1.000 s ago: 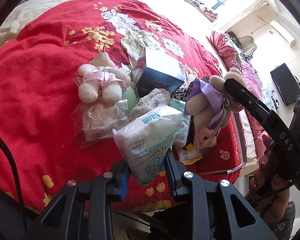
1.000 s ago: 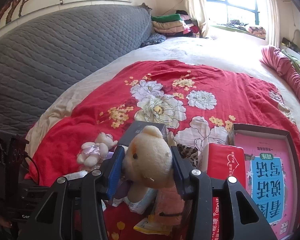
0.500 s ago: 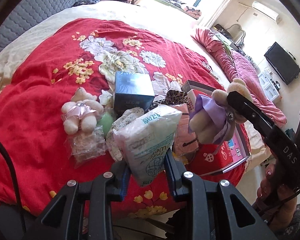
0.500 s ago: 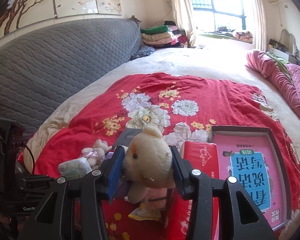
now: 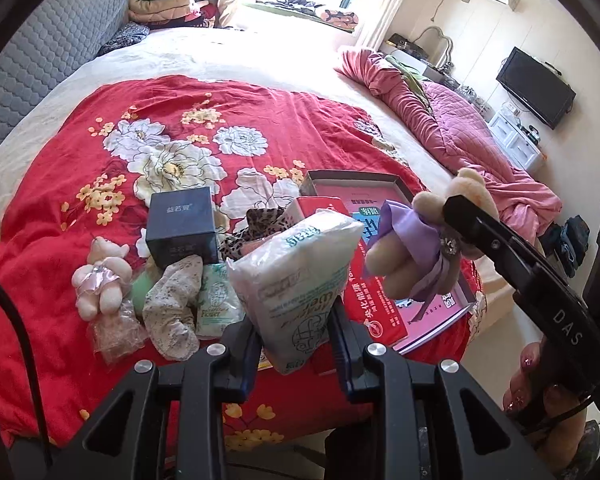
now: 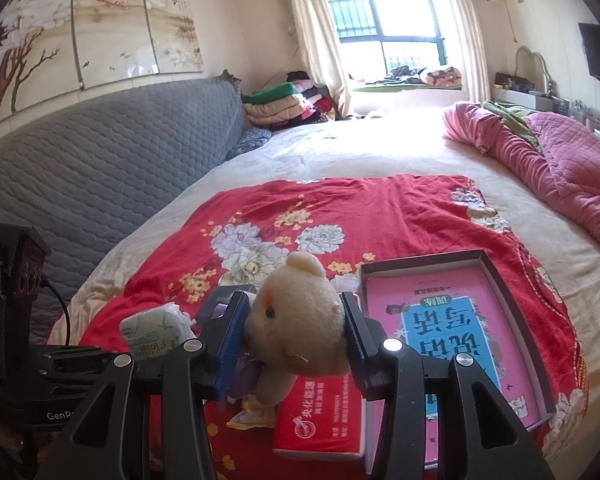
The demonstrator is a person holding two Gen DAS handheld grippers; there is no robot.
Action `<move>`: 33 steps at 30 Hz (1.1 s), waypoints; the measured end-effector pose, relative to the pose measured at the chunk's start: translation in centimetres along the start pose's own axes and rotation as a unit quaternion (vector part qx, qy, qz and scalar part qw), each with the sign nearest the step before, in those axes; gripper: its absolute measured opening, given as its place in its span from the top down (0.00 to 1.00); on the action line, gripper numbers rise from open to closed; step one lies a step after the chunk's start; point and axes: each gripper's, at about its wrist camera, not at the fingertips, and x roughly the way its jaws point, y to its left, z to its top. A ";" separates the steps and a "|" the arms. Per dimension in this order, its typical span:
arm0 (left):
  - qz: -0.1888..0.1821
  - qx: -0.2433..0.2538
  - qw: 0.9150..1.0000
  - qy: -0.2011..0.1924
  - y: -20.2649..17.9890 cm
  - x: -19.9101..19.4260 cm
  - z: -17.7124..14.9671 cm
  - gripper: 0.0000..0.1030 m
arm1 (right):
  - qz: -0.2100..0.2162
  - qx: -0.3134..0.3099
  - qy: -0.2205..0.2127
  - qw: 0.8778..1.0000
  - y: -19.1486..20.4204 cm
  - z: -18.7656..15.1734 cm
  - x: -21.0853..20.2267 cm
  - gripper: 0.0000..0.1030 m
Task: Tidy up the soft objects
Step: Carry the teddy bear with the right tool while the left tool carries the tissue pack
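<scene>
Left gripper (image 5: pixel 294 354): clamped on a white tissue pack (image 5: pixel 300 276), held above the red blanket (image 5: pixel 60 208).
Right gripper (image 6: pixel 294 338): clamped on a teddy bear's (image 6: pixel 298 320) head.
Open box (image 6: pixel 508 280): holds a pink book (image 6: pixel 452 320).
Red packet (image 6: pixel 320 416): beside the box.

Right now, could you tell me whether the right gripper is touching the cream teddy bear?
Touching: in the right wrist view, the right gripper pinches the cream teddy bear's head on both sides.

Red tissue pack (image 6: pixel 324 416) partly hidden behind bear (image 6: pixel 300 320); pink book (image 6: pixel 460 340) corner cut off.
</scene>
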 end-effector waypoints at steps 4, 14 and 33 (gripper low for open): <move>0.000 0.017 1.000 0.002 -2.2 0.3 0.3 0.69 | -0.038 0.006 -0.015 0.999 -1.8 0.0 -1.3 0.54; -0.008 0.058 0.998 0.004 -7.2 1.9 1.9 0.69 | -0.097 0.060 -0.040 0.993 -7.6 -0.6 -3.9 0.54; -0.027 0.120 0.991 0.057 -13.7 7.6 2.1 0.69 | -0.173 0.151 -0.056 0.972 -15.2 -2.6 -6.1 0.54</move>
